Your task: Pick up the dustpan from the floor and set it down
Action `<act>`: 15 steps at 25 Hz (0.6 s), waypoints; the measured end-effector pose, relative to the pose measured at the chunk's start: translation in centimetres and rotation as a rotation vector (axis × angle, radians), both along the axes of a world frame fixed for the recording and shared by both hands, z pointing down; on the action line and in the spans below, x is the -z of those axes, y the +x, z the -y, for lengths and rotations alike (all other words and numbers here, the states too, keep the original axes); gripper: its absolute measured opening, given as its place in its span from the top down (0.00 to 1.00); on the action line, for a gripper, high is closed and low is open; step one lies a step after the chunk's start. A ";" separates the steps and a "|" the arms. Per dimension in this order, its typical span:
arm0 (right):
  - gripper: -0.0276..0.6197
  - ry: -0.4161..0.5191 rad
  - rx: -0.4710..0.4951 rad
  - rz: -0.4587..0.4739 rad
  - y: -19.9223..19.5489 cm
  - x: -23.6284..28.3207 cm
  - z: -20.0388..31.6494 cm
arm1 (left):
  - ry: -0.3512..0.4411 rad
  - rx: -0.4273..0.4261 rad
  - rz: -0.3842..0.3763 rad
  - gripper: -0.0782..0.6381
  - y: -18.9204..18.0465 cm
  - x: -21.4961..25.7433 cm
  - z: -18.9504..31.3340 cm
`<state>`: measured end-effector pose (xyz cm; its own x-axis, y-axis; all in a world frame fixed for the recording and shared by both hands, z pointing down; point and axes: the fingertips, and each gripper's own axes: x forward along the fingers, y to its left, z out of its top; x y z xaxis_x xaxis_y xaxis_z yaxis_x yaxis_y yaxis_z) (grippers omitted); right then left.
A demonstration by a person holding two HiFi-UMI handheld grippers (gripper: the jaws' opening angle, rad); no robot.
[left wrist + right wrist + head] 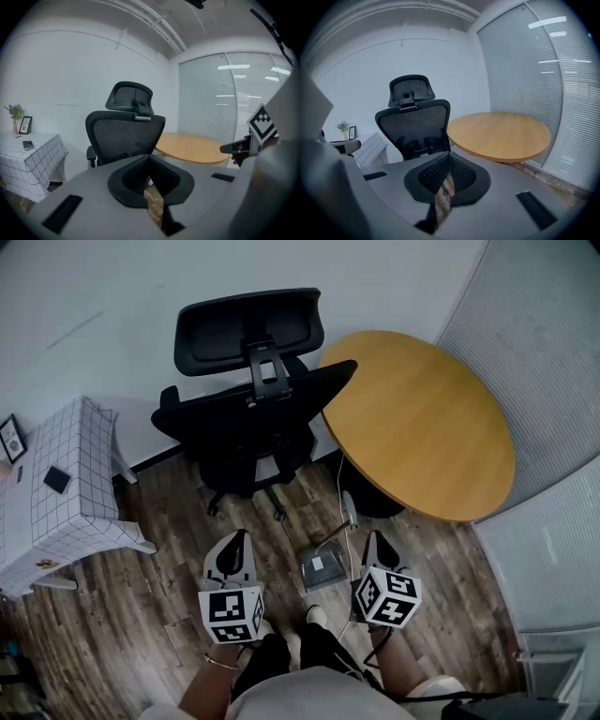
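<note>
Grippers: two; left gripper [234, 542] and right gripper [377, 542] each had jaws pressed together, empty.
Dustpan [323, 568]: one, lay between them.
Chair [253, 418]: one.
Tables: two, round table [422, 418], clothed table [70, 474].
Surface: wood-plank floor [169, 615].
Room: white walls.

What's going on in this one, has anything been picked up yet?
Not yet. A person stands on the wood floor with a gripper in each hand. The left gripper and the right gripper are both held out low in front, jaws shut and empty. The grey dustpan lies on the floor between them in the head view, nearer the right one, and neither touches it. Ahead are a black office chair and a round wooden table.
</note>
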<state>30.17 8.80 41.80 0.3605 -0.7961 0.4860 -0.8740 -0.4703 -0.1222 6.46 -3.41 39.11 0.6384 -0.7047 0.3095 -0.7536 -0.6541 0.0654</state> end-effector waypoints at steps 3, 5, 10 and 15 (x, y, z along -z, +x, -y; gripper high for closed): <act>0.91 -0.018 -0.005 0.002 1.2 -0.7 -0.8 | -0.018 -0.033 0.012 0.87 1.9 -0.9 -1.2; 0.91 -0.026 -0.004 0.010 1.6 -1.1 -1.2 | -0.026 -0.044 0.021 0.87 2.9 -1.4 -1.5; 0.91 -0.037 0.020 0.033 1.9 -2.6 -1.6 | -0.047 -0.064 0.028 0.87 4.9 -3.1 -2.1; 0.91 -0.085 0.012 0.062 1.9 -6.2 -2.1 | -0.095 -0.083 0.071 0.87 5.7 -7.3 -2.5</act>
<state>32.02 10.93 48.00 0.3182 -0.7554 0.5728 -0.8717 -0.4706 -0.1364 12.20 -0.95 46.45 0.6676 -0.6153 0.4191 -0.7018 -0.7080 0.0785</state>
